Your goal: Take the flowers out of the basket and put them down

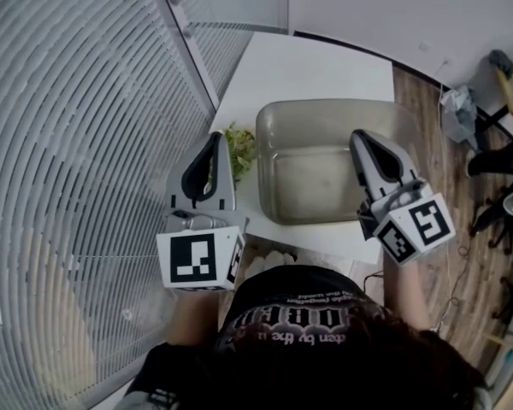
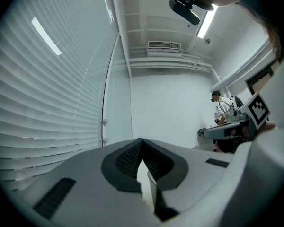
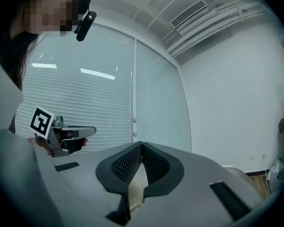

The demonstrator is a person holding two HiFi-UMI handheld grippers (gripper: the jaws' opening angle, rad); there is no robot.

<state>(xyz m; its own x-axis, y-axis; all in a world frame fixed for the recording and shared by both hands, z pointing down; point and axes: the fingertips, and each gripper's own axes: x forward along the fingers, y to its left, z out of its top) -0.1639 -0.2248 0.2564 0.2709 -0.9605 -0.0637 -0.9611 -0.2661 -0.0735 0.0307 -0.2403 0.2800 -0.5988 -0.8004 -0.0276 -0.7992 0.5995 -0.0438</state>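
A translucent grey basket [image 1: 278, 126] stands in the middle of the white table [image 1: 325, 67]; I see nothing inside it. A small bunch of green and pale flowers [image 1: 240, 148] lies on the table just left of the basket, partly hidden behind my left gripper [image 1: 215, 135]. That gripper is raised beside the flowers, jaws shut with nothing between them [image 2: 142, 141]. My right gripper [image 1: 356, 133] hangs over the basket's right side, also shut and empty [image 3: 142, 144]. Both gripper views point up at the walls, so neither shows the flowers.
Window blinds [image 1: 77, 143] run along the table's left side. Wooden floor [image 1: 427, 118] lies to the right, with a crumpled cloth [image 1: 457, 109] and chair legs [image 1: 504, 161]. Another person [image 2: 222, 109] sits at a far desk.
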